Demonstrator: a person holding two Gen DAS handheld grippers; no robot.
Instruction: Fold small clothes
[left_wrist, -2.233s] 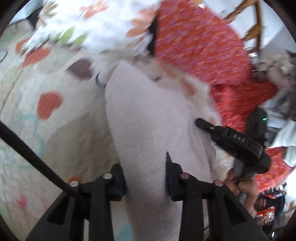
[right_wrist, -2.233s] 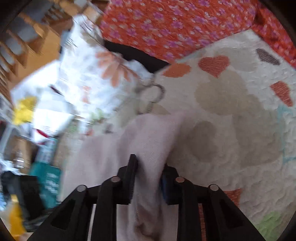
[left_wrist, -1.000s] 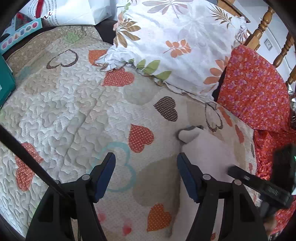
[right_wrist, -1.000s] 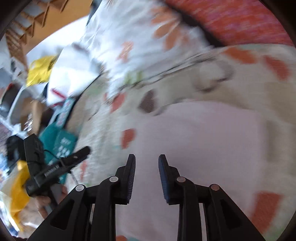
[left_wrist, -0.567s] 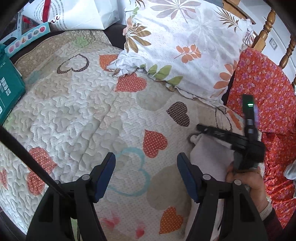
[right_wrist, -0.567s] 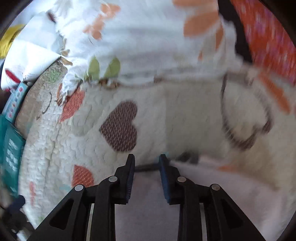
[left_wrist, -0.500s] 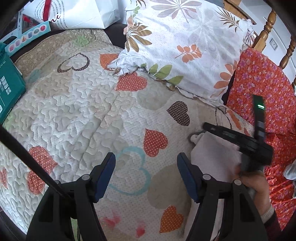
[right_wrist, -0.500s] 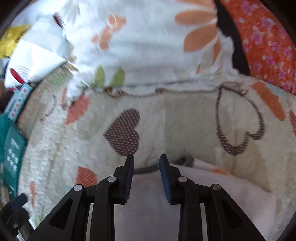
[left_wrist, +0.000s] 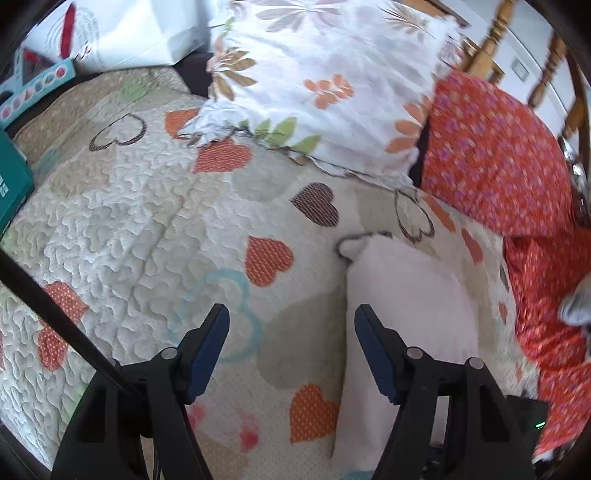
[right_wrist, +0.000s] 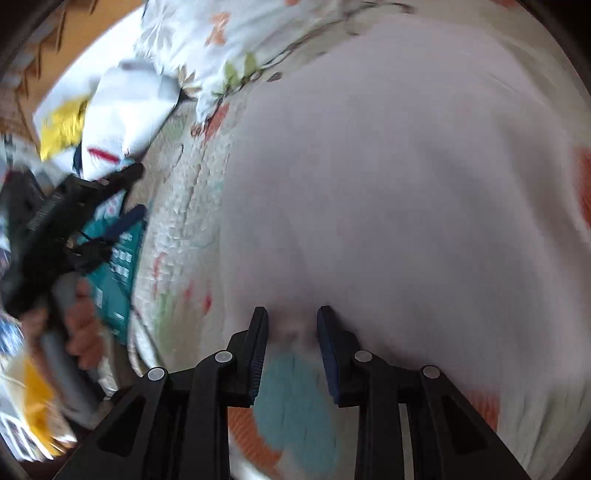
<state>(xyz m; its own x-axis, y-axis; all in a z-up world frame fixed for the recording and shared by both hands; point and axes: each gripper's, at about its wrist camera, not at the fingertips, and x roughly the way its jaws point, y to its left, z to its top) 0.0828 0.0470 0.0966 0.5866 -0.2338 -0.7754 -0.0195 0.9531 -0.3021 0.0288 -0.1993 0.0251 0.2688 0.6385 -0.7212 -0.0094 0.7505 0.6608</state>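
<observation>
A pale pink folded garment (left_wrist: 406, 295) lies flat on the heart-patterned quilt (left_wrist: 129, 229), to the right. My left gripper (left_wrist: 291, 317) is wide open and empty above the quilt, with its right finger over the garment's left edge. In the blurred right wrist view the garment (right_wrist: 388, 177) fills most of the frame. My right gripper (right_wrist: 291, 317) hovers at its near edge, jaws a little apart, holding nothing. The left gripper (right_wrist: 125, 195) shows at the left, held in a hand.
A white floral pillow (left_wrist: 332, 81) and a red floral cushion (left_wrist: 495, 155) lie at the back. A teal box (left_wrist: 11, 184) sits at the left edge, a white bag (left_wrist: 122, 33) behind it. A wooden bed frame (left_wrist: 495, 44) stands at the back right.
Both grippers have let go of the garment, which now lies folded on the quilt. The right gripper has swung from the garment's far end to its near edge. The left gripper stays open.
</observation>
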